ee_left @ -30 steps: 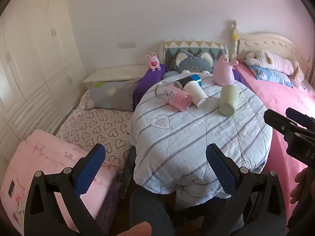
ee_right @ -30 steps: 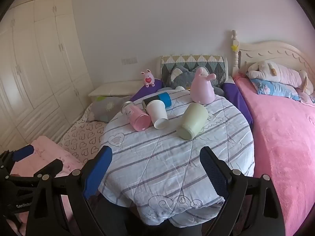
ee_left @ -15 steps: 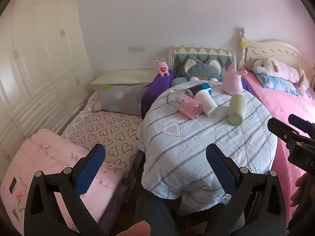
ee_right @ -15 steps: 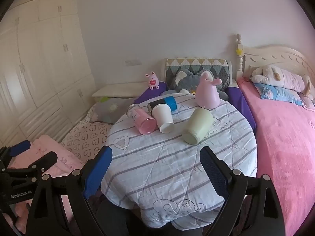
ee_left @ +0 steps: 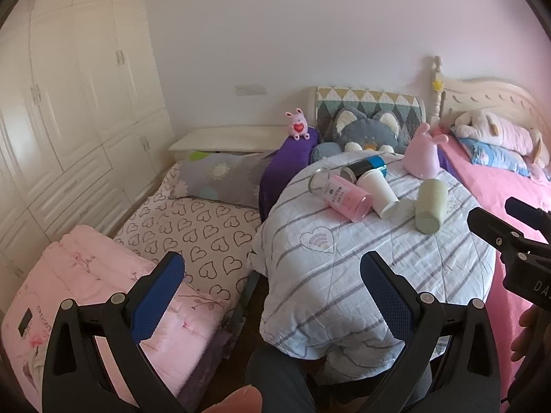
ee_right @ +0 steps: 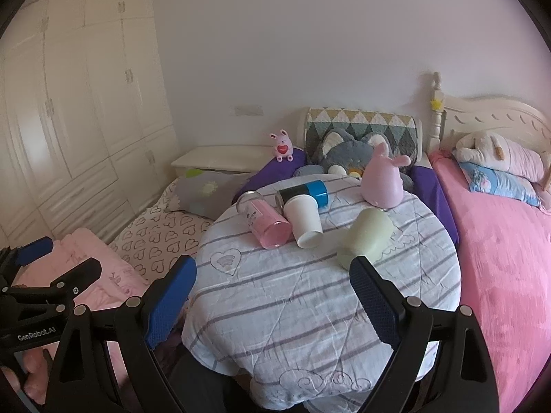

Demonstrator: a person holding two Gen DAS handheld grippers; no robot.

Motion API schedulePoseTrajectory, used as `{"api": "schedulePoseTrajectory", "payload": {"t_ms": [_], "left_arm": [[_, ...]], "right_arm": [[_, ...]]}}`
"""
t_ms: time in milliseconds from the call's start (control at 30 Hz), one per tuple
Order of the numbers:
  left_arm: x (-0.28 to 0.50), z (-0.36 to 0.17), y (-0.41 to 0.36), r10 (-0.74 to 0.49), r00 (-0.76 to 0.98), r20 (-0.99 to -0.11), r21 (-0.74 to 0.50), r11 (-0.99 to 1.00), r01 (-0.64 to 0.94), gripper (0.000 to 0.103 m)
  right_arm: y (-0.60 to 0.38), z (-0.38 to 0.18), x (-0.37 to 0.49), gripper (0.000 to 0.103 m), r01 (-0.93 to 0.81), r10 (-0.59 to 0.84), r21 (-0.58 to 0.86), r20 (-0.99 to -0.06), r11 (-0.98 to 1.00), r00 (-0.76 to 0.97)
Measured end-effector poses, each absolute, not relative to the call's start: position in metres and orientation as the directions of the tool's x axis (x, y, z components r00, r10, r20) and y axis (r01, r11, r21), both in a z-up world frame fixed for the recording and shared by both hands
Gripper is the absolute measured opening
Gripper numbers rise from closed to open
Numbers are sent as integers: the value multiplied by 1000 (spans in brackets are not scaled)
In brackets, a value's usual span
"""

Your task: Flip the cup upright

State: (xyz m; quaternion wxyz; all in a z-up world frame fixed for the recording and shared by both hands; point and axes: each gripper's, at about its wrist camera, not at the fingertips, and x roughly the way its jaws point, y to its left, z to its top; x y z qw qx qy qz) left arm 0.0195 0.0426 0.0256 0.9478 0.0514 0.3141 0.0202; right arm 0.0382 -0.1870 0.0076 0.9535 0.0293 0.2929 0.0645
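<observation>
Several cups lie on their sides on a round table with a striped cloth (ee_right: 310, 303): a pink bottle (ee_right: 265, 222), a white cup (ee_right: 304, 222), a blue and black cup (ee_right: 310, 191) and a pale green cup (ee_right: 365, 237). A pink rabbit-shaped cup (ee_right: 382, 180) stands mouth down at the back. In the left wrist view they show as the pink bottle (ee_left: 344, 198), white cup (ee_left: 377, 191) and green cup (ee_left: 430, 204). My left gripper (ee_left: 272, 296) is open and empty, short of the table. My right gripper (ee_right: 272, 306) is open and empty over the table's near edge.
A pink bed (ee_right: 509, 258) runs along the right of the table. A low bed with a heart-print sheet (ee_left: 199, 234) and folded pink quilt (ee_left: 89, 275) lies to the left. Cushions and a grey cat plush (ee_right: 354, 151) sit behind. White wardrobes (ee_left: 69, 120) line the left wall.
Both grippers have drawn back and risen a little; the table and cups look smaller and farther. The left view has swung to the left. The cups have not moved.
</observation>
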Motion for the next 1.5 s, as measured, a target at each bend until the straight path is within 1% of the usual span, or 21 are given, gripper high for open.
{"api": "schedulePoseTrajectory", "payload": {"t_ms": [233, 567, 667, 1033, 1267, 1500], "left_arm": [[38, 21, 50, 79, 795, -602, 106, 994, -18, 103], [90, -5, 54, 79, 749, -658, 93, 995, -24, 103], [110, -17, 58, 91, 731, -676, 94, 995, -37, 103], [196, -60, 87, 155, 667, -729, 106, 988, -114, 103], [243, -93, 97, 147, 615, -775, 76, 987, -140, 103], [264, -121, 94, 112, 565, -817, 47, 991, -129, 103]], "right_arm": [[-178, 7, 57, 92, -129, 148, 74, -564, 989, 812], [-170, -10, 105, 92, -144, 146, 51, -611, 988, 778], [-162, -23, 138, 92, -166, 140, 21, -648, 986, 749], [-117, -75, 246, 92, -280, 177, -9, -754, 960, 632], [-111, -109, 305, 92, -333, 178, -10, -830, 943, 529], [-99, -137, 325, 92, -441, 170, -33, -895, 897, 412]]}}
